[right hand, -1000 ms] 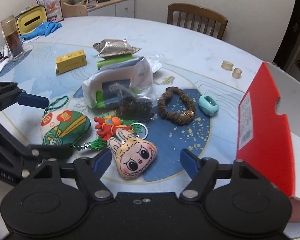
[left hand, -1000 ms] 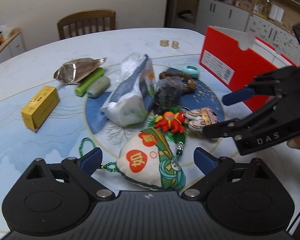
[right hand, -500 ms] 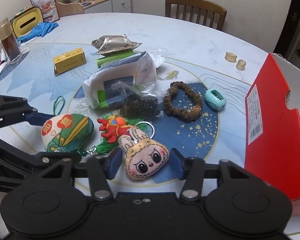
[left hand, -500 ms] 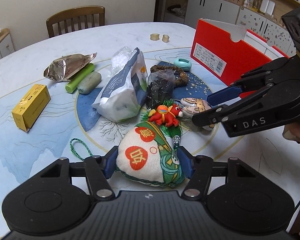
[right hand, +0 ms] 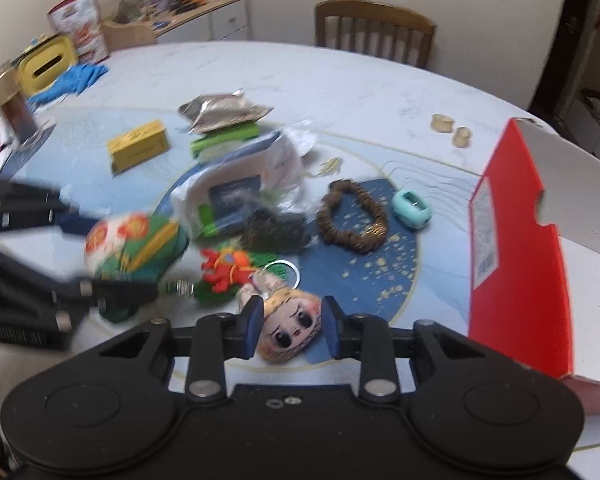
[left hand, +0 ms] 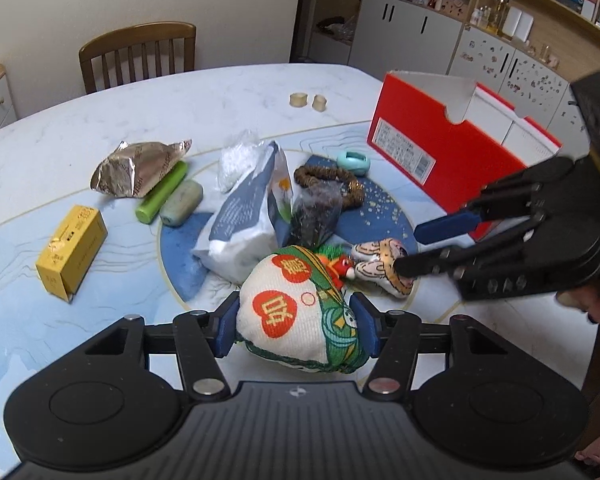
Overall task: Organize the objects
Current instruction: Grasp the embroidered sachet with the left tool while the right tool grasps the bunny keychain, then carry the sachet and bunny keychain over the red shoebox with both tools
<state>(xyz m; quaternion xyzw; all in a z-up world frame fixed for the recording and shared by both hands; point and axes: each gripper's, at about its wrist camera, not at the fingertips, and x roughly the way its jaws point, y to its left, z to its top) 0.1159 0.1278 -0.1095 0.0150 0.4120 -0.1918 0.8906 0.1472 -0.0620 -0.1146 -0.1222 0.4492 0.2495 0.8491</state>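
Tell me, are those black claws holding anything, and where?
Left fingers are closing on the embroidered pouch's sides; right fingers are closing on the bunny-face plush's cheeks.

The embroidered white-and-green fabric pouch [right hand: 134,244] at nine o'clock smears with blur (its lettering unreadable); the red cardboard box [right hand: 516,264] runs off at three o'clock.

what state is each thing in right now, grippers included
left gripper: closing, pads on the pouch
pouch: gripped
right gripper: closing, pads on the doll
doll: gripped
red box: open, on its side
foil bag: crumpled, lying flat
white bag: lying on the table
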